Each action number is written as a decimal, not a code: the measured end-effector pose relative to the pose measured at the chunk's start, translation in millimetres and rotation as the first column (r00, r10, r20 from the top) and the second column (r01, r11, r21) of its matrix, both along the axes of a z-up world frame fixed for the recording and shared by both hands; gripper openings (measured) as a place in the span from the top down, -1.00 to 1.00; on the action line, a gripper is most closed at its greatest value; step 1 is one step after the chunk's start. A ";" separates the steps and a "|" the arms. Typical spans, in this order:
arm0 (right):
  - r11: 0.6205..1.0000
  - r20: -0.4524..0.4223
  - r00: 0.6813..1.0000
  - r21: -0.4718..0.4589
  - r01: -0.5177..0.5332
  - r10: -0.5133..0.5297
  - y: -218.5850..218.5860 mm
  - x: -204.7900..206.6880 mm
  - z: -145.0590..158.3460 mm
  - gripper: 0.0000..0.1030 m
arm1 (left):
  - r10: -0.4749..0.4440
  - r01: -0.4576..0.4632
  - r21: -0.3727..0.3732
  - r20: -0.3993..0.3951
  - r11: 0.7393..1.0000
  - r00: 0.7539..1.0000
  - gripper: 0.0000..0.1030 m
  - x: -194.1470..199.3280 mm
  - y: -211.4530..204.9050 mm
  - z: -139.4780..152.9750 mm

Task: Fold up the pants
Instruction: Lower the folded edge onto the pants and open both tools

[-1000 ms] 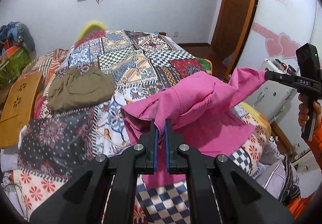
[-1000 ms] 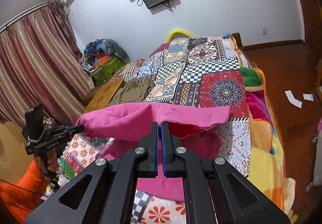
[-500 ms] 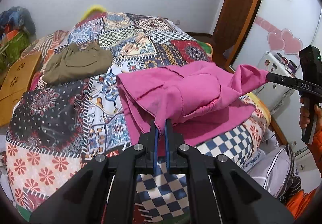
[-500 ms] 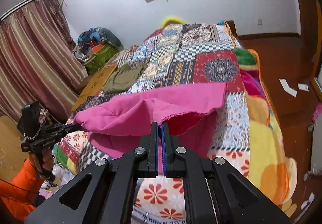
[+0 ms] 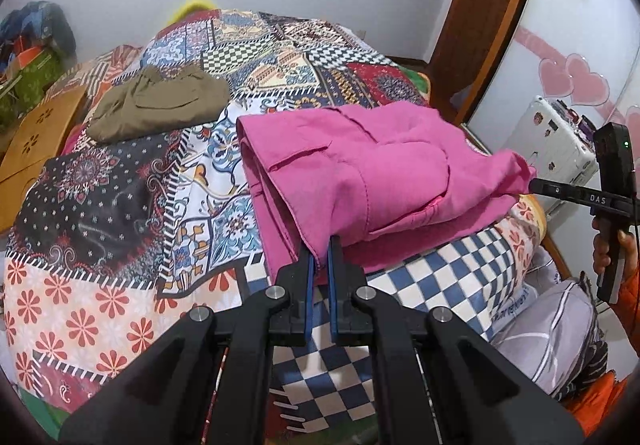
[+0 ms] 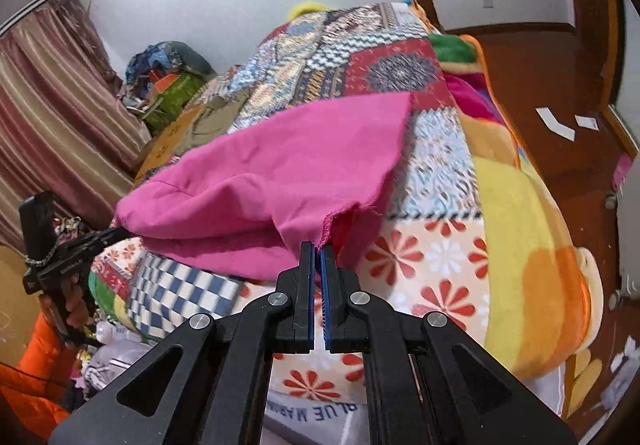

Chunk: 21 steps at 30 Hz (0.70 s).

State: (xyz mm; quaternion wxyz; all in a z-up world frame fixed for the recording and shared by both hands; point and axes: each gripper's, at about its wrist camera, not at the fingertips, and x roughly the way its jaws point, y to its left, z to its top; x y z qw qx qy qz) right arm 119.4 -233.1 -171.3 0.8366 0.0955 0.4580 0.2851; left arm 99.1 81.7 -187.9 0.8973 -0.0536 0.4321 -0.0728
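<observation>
Pants (image 5: 360, 173), bright pink, lie folded over on the near end of your patchwork quilt (image 5: 120, 205), top layer draped across the lower one. Your left gripper (image 5: 319, 245) pinches one corner of that top layer, jaws closed on the cloth; your right gripper (image 6: 318, 245) is clamped the same way on the opposite corner. An olive garment (image 5: 160, 105) lies well apart, farther up the quilt. A green box (image 6: 176, 93) by the curtain is heaped with clothes and clutter.
</observation>
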 end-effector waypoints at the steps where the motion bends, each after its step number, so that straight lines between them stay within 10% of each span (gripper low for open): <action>1: 1.000 -0.009 1.000 -0.003 0.001 -0.001 -0.5 -0.5 -2.8 0.95 | 0.002 -0.002 0.001 -0.003 1.000 1.000 0.90 -0.1 0.6 -1.1; 21: 0.998 -0.013 1.000 -0.056 0.013 -0.014 1.1 -3.7 -8.5 0.95 | 0.073 -0.073 0.004 -0.042 0.997 0.996 0.89 2.2 18.6 -21.7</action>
